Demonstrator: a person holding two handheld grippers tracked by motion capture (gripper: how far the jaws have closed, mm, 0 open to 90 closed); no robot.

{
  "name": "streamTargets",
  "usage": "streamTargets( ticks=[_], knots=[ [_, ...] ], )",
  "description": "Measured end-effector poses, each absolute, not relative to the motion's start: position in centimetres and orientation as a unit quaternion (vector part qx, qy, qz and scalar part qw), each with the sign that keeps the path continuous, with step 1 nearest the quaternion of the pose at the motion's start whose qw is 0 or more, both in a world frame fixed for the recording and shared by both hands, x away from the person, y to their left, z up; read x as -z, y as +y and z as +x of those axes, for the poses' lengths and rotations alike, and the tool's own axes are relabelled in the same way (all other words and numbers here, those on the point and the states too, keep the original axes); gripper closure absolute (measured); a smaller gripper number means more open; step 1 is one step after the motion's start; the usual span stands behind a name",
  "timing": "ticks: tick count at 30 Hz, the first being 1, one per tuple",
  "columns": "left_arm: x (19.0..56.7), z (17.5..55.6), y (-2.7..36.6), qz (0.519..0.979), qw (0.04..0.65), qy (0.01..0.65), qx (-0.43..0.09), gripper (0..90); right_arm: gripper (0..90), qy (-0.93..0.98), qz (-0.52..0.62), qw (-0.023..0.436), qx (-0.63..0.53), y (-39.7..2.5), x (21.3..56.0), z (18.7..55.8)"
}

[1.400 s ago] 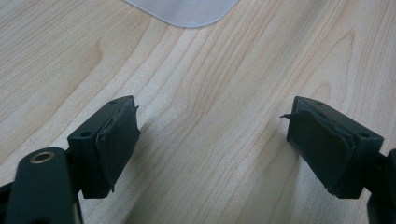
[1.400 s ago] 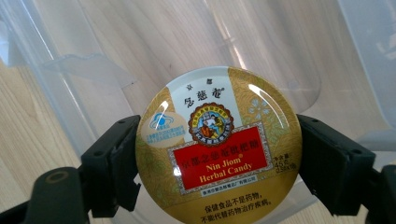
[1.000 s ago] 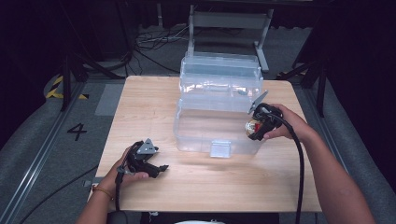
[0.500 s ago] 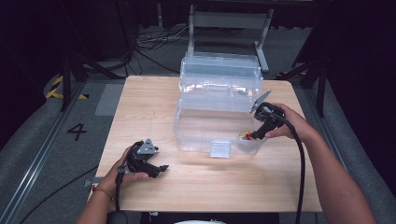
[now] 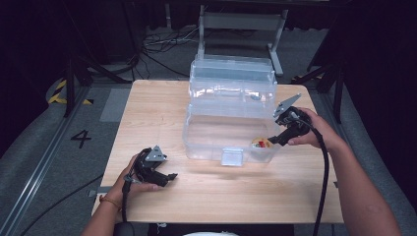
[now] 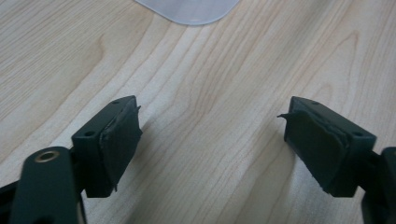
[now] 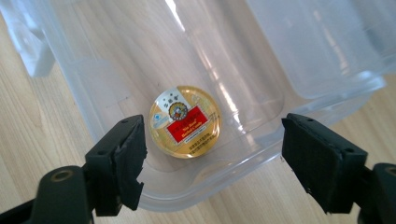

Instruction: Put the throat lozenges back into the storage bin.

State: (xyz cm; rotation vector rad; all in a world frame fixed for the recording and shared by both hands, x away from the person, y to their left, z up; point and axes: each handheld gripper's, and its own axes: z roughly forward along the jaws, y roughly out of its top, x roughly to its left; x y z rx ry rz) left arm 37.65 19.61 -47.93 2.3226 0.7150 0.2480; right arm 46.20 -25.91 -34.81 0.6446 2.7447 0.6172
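At the left of the high view, the left gripper [image 5: 164, 178] rests low on the tabletop [image 5: 147, 113], well apart from the clear plastic box [image 5: 231, 123]. Its own view shows the jaws spread wide over bare wood, gripping nothing, with a rounded corner of pale plastic [image 6: 189, 9] at the top edge. It looks parked there to keep clear of the work on the other side.

In the middle stands the clear plastic box, its lid tipped up at the back and a latch tab [image 5: 232, 157] at the front, so the inside is open from above.

Further right, a small round tin [image 5: 261, 143] with a gold rim and a red label lies flat on the box floor, in the near right corner. The right gripper [image 5: 275, 140] hangs just above that corner, angled down into the box. In the right gripper view its jaws stand wide on either side of the round tin [image 7: 185, 122], apart from it and not pinching it. That spread suits either a fresh release or a coming grasp; which of the 2, I cannot tell.
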Motion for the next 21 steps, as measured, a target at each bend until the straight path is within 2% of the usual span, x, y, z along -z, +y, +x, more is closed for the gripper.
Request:
streamTargets(
  ticks=[7,11,21],
  knots=[
    [47.4,37.5,19.3,0.893,0.338,0.281,-0.095,21.7,25.4,0.923,0.222,0.160,-0.271,-27.2,33.1,45.5],
    [46.2,37.2,19.1,0.885,0.359,0.275,-0.110,21.1,27.5,0.912,0.229,0.176,-0.293,-27.6,32.4,45.6],
    [40.9,36.3,17.5,0.877,0.391,0.234,-0.153,20.6,30.9,0.864,0.267,0.220,-0.366,-27.5,29.3,47.4]
  ],
)
